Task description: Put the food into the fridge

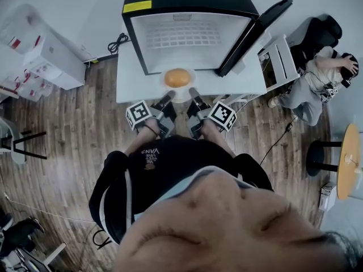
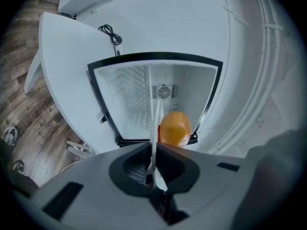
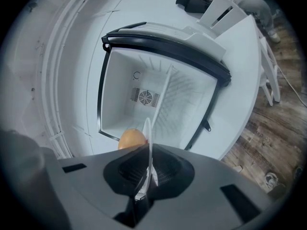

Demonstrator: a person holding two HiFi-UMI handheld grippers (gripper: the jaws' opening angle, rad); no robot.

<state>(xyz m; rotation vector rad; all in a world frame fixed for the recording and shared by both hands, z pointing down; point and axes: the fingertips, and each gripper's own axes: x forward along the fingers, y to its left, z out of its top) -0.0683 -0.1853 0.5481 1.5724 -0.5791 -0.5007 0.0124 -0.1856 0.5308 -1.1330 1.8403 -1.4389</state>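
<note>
Lab-type test rm, wood-look floor (image 1: 74, 135), mini fridge (image 1: 187, 38) on white table (image 1: 135, 85), white boxes (image 1: 51, 61), seated person (image 1: 309, 86)

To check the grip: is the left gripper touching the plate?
Touching. The left gripper view shows the left gripper shut on the rim of the plate.

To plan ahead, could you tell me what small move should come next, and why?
Probably ease the round white plate with the round orange food forward into the open black-framed fridge: left gripper and right gripper clamp its rim just outside.
</note>
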